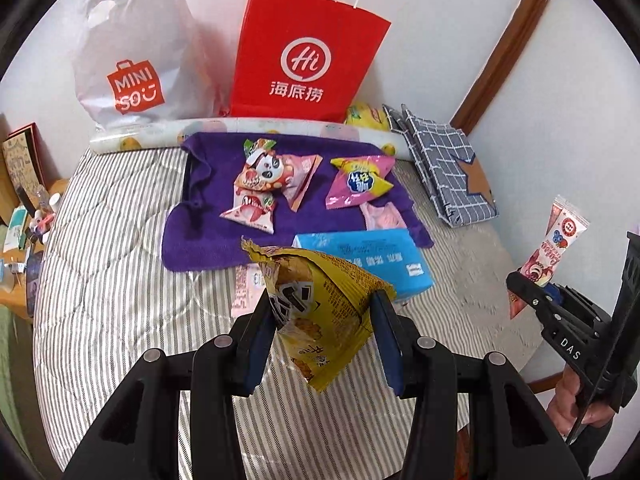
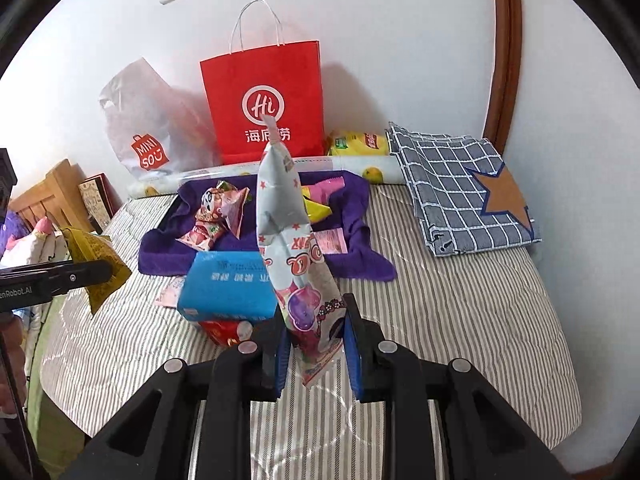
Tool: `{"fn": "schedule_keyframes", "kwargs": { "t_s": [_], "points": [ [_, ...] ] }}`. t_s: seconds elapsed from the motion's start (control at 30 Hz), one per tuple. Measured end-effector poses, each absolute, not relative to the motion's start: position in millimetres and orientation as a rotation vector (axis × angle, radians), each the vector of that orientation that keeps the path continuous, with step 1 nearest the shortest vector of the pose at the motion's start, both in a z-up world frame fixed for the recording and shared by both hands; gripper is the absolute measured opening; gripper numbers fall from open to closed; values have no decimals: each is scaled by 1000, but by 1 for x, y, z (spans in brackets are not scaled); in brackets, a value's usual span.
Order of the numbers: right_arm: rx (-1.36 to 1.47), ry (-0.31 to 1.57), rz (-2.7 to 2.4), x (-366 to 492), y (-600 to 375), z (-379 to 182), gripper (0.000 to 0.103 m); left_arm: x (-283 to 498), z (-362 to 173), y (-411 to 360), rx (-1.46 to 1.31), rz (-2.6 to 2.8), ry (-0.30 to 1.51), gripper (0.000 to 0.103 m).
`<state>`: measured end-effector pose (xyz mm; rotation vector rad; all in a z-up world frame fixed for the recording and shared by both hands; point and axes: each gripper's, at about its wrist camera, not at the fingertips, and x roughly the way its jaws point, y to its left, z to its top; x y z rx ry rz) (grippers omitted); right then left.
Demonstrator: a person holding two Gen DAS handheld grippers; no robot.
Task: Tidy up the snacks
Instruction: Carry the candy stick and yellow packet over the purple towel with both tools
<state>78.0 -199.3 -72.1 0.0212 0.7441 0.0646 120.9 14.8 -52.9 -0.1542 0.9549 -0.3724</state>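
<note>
Snacks are gripped on both sides: the left gripper (image 1: 322, 320) pinches a yellow snack packet (image 1: 320, 304) between its blue-padded fingers (image 1: 256, 344), the crumpled packet standing up out of the gap with its lower corner hanging below the pads. The right gripper (image 2: 316, 344) has its fingers (image 2: 354, 356) pressed in on the bottom end of a long pale snack pouch (image 2: 284, 216), which rises upright and slightly tilted above them, printed with stars and a purple cartoon figure. Both tools point forward and downward over a striped bed (image 2: 440, 320), held above the bedding; in the left view a hand (image 1: 572, 400) grips the right tool's handle at the frame's right edge. On the bed lies a purple towel (image 1: 208, 240) spread over a shallow tray whose dark edge shows at its left; on the towel rest pink panda-print packets (image 1: 256, 184) and, beside them, a pink and yellow packet (image 1: 360, 180). A blue box (image 1: 376, 256) lies at the towel's near edge, with a red packet (image 2: 222, 330) just in front of it in the right view. Against the wall stand a red paper bag (image 1: 304, 56) and a white plastic bag (image 1: 128, 60); what is inside them cannot be seen. A folded checked cloth (image 2: 452, 184) lies to the right.
</note>
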Motion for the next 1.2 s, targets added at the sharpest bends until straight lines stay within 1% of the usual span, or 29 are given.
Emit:
{"fn": "schedule_keyframes", "kwargs": {
  "t_s": [0.57, 1.2],
  "points": [
    [3, 761, 62, 133, -198, -71, 23, 167, -58, 20, -140, -375, 985, 47],
    [14, 860, 61, 224, -192, -112, 23, 250, -87, 42, -196, -371, 1020, 47]
  ]
}}
